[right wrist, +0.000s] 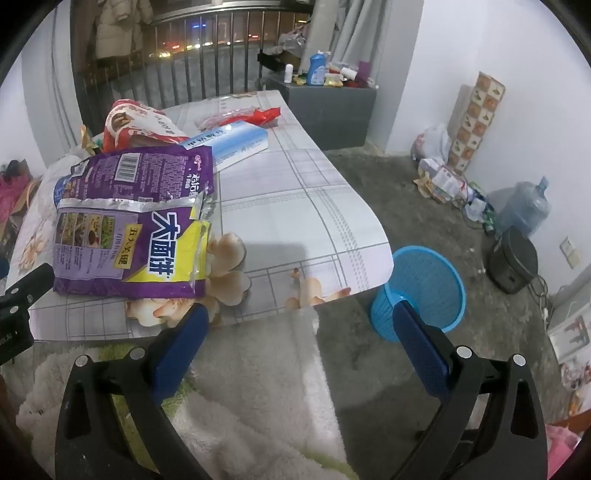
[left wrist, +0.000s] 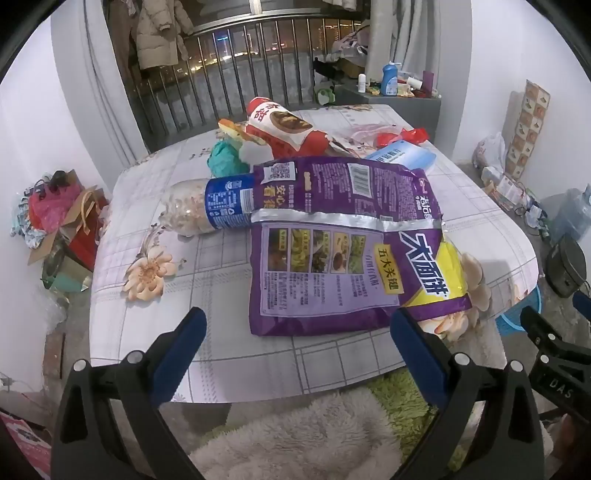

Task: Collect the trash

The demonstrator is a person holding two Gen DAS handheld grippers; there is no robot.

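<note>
seen on the table from left to right: a plastic bottle lying on its side with pale contents, partly under a torn purple noodle bag, a red snack bag and a blue-white packet behind. left gripper spread wide, empty, hovering near the table's front edge; right gripper likewise wide and empty, off the table corner. blue basket on the floor beside the table; contents could not be told.

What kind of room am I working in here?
Most likely a lived-in home room by a balcony: coats hang at the barred window, a flowered-cloth table holds snack wrappers, and a water jug stands on the floor.
</note>
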